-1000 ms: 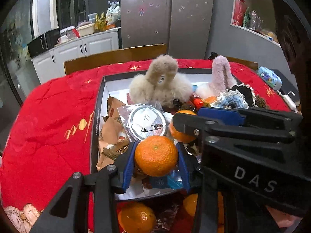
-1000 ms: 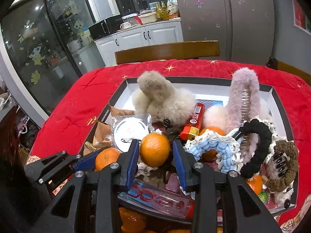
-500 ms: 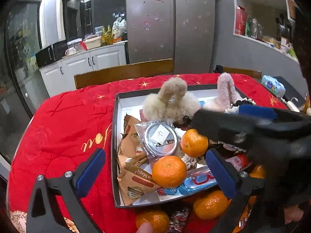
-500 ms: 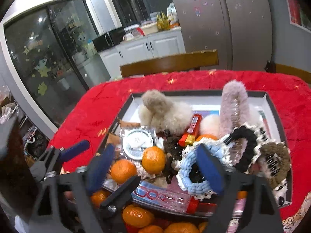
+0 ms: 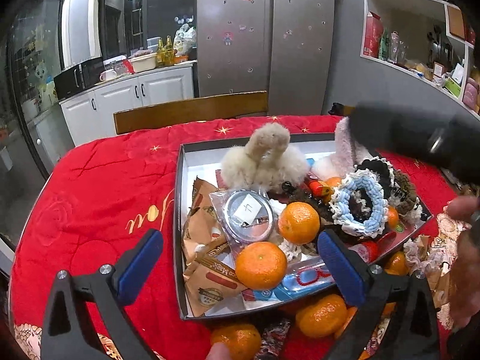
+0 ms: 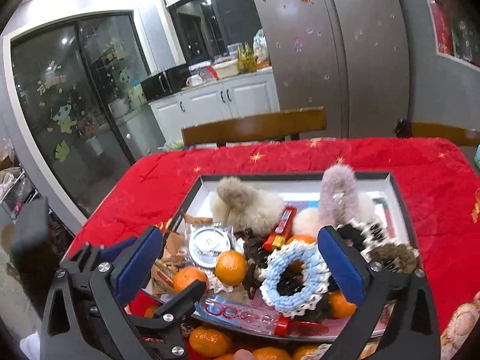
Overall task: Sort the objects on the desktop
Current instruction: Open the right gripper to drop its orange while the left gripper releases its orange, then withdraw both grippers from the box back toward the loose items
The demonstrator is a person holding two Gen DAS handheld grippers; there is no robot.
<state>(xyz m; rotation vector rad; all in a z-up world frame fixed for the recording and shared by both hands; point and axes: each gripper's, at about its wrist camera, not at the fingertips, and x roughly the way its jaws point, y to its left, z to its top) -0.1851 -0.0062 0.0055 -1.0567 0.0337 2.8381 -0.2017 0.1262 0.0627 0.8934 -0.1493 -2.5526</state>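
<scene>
**A box full of little things on the red table**

A flat dark box (image 5: 178, 210) with a white inside sits on the red cloth. Two round oranges (image 5: 261, 265) (image 5: 298, 223) lie in it near the front, side by side. Next to them is a shiny round tin in a clear bag (image 5: 247, 214), resting on brown snack packs (image 5: 210, 282). A fluffy cream hair clip (image 5: 265, 157) and a fluffy pink one (image 6: 337, 192) stand up at the back. A blue and white hair tie (image 6: 295, 279) lies on top of the pile. More oranges (image 5: 322, 315) lie on the cloth just in front of the box
</scene>
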